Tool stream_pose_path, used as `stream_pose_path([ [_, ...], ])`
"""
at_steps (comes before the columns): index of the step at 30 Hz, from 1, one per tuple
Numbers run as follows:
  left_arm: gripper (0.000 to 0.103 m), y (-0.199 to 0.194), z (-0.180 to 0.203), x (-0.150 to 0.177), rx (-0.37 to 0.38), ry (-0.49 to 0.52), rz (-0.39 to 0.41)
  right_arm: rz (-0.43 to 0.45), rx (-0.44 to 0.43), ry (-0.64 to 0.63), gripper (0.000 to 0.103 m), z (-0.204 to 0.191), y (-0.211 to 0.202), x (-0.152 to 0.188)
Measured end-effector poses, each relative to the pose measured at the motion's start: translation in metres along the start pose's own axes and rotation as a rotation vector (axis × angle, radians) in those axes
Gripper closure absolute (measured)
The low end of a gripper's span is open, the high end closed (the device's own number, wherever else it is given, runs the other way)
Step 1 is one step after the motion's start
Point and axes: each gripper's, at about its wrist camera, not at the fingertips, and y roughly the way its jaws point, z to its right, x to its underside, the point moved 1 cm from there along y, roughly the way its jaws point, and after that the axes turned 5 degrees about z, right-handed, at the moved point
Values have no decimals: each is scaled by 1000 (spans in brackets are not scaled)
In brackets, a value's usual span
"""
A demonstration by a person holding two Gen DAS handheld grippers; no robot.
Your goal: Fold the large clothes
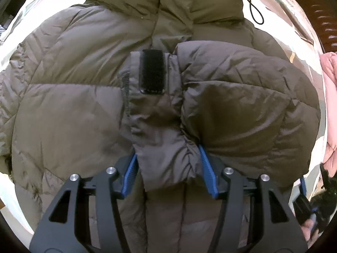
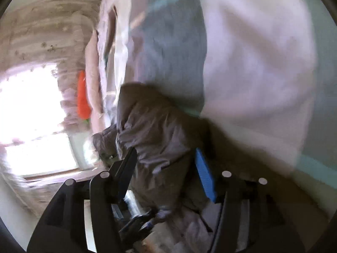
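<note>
Both tools point(image 1: 168, 164) point(image 2: 166, 168) — full of jacket point(image 1: 73, 97)

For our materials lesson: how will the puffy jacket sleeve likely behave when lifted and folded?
The sleeve probably flops: it already bunches between the left claw. Its quilted padding looks light yet springy, so folds may puff open. The jacket has a smooth shell and may slip.

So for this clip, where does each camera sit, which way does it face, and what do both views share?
Left wrist: on the left gripper, looking down along its fingers at the olive puffer jacket, jaws clamped on the sleeve cuff.
Right wrist: on the right gripper, tilted sideways toward the bedding and window, jaws gripping jacket fabric; blurred.
Shared: the same jacket.
</note>
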Motion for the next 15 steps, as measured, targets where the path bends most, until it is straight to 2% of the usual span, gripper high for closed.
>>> stream_pose_path([
  [1,46,-1,0,0,-2,0,3,80,7,-25,45,-7,-14,4],
  [2,46,1,3,-1,-6,4,5,88,-27,-60,45,-16,-18,8],
  [6,46,3,15,-2,-17,25,11,-43,-14,-179,45,-36,17,24],
  [9,44,8,18,-8,-41,30,28,-112,127,-254,45,-31,60,27],
  [11,43,9,17,-14,-48,29,27,-145,133,-241,45,-22,71,24],
  [13,42,11,19,-17,-55,41,29,-149,140,-254,45,-22,66,27],
  [15,41,10,20,-18,-59,51,32,-116,127,-266,45,-30,52,34],
])
